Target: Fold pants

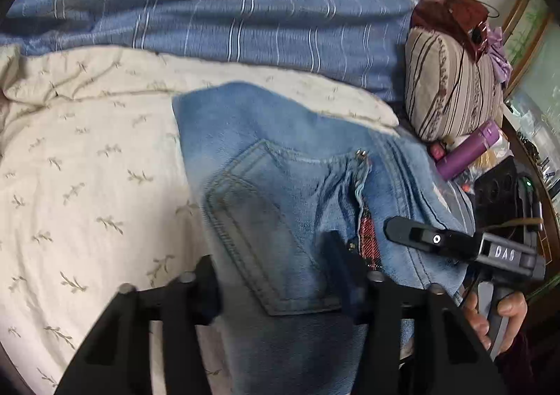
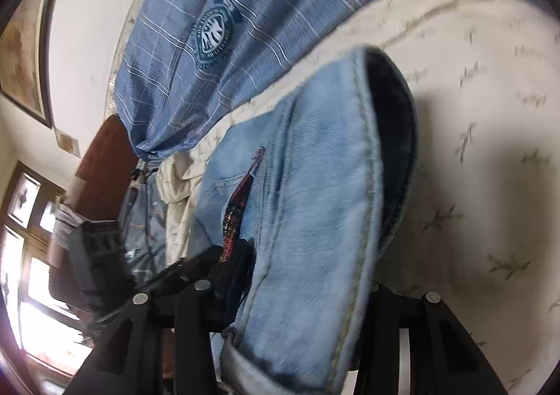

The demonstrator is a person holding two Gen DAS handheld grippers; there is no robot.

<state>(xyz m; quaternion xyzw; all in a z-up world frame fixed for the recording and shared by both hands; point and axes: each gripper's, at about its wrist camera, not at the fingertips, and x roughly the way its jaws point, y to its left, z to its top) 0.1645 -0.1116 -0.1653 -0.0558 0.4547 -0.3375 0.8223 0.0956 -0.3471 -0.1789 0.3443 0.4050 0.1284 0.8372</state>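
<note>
On the bed (image 1: 70, 164), both grippers (image 1: 280, 290) (image 2: 290, 293) have jaws clamped on the jeans (image 1: 280, 157); thick denim could slip loose mid-fold.

pants (image 1: 280, 185) on sheet (image 1: 87, 167) | quilt (image 1: 245, 17) behind | pillow (image 1: 451, 94) right of pants

Striped pillow (image 1: 451, 94), purple bottle (image 1: 469, 150), blue striped quilt (image 1: 245, 10), cream leaf-print sheet (image 1: 87, 157).
</note>
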